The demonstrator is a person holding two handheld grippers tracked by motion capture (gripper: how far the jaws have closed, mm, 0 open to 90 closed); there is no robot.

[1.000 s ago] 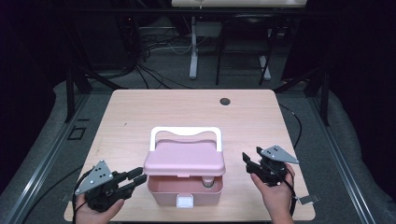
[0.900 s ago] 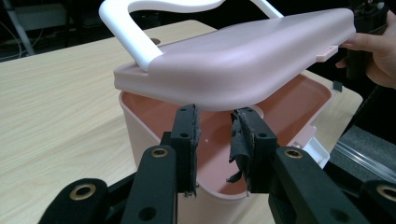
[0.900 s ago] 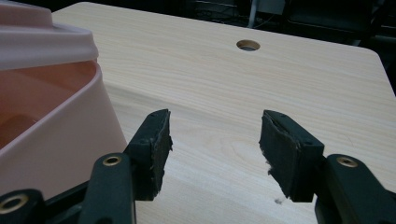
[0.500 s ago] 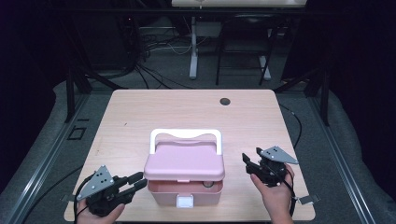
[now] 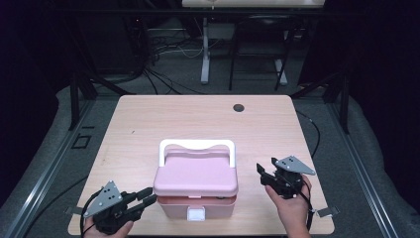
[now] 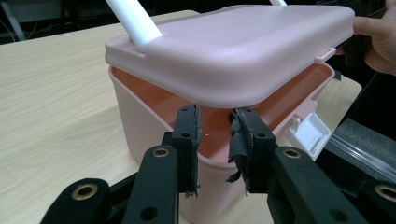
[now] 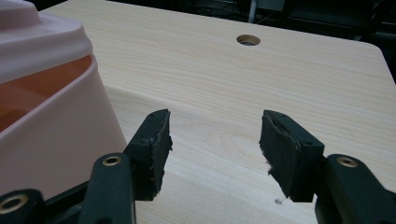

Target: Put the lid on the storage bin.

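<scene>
Left gripper, lower left, half-open at pink box lid — lift evenly; right gripper open, empty.

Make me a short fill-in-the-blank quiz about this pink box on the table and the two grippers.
1. The pink box has a handle coloured ____.
2. The lid sits ____ on the box, leaving a gap.
3. The right gripper has jaws that are ____ with nothing between them.
4. The left gripper points at the box's ____.

Missing words: white; ajar; open; rim
</scene>
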